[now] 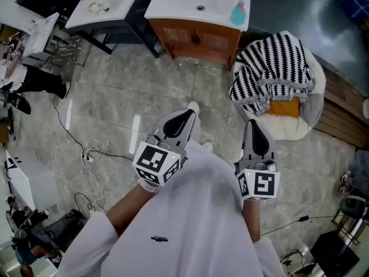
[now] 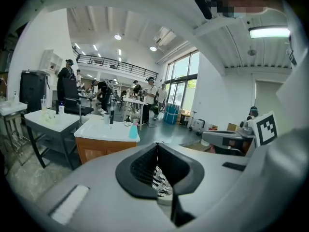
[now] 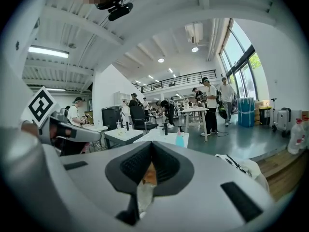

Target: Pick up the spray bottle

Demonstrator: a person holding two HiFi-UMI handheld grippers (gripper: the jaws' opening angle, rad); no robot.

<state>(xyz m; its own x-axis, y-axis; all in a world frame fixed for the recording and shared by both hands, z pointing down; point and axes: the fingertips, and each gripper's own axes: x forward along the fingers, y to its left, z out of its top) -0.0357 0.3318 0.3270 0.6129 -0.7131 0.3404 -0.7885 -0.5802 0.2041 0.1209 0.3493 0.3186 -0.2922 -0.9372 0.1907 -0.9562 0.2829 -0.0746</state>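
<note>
A teal spray bottle (image 1: pixel 238 13) stands on the right end of a white sink counter (image 1: pixel 179 2) over a wooden cabinet, far ahead of both grippers. It shows small and distant in the left gripper view (image 2: pixel 133 131) and in the right gripper view (image 3: pixel 179 139). My left gripper (image 1: pixel 185 115) is held over the stone floor with its jaws together and nothing in them. Beside it, my right gripper (image 1: pixel 253 127) is shut and empty too. Both point toward the counter.
A beanbag seat with a black-and-white zigzag blanket (image 1: pixel 271 74) sits on the right, between my right gripper and the counter. A white table (image 1: pixel 104 4) stands left of the sink. Cables (image 1: pixel 92 152) lie on the floor at left. Several people (image 3: pixel 212 100) stand far off.
</note>
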